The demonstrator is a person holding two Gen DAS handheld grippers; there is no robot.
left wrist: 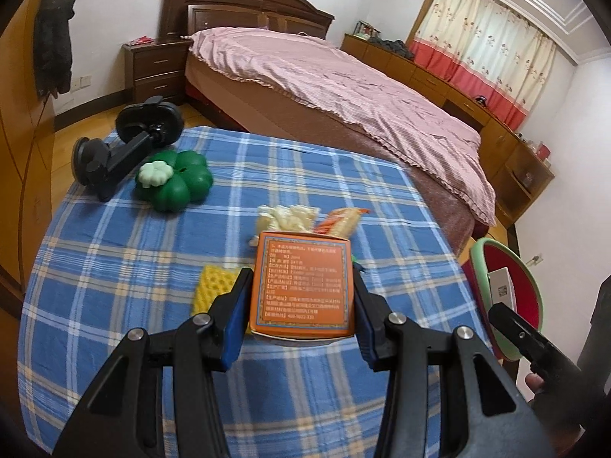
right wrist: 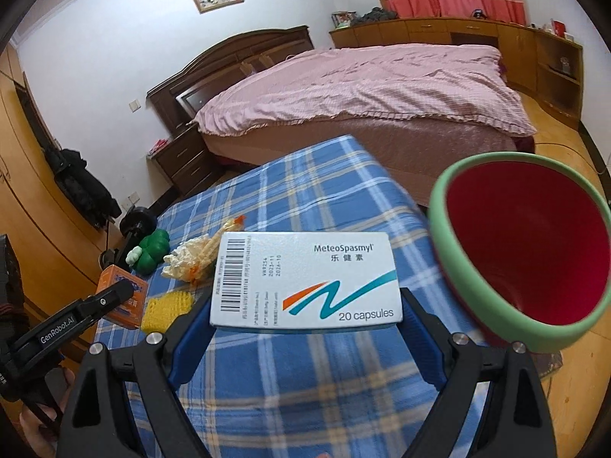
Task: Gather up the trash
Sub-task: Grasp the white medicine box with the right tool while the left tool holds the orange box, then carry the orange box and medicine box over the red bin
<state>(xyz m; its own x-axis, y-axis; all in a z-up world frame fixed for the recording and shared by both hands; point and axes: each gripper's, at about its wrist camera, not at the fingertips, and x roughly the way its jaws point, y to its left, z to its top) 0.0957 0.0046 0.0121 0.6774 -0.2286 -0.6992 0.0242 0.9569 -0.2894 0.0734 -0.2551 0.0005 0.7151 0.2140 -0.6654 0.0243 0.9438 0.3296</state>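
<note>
Orange carton pinched in left fingers, white capsule box in right fingers; red bin empty; wrappers and yellow foam remain on the worktop.

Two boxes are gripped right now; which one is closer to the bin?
The white capsule box in the right tool, beside the red bin. The orange box is in the left tool.

Blue plaid tablecloth with white and tan lines, orange box, white box with teal-orange swoosh, red bin with green rim, pink bedspread beyond tablecloth
</note>
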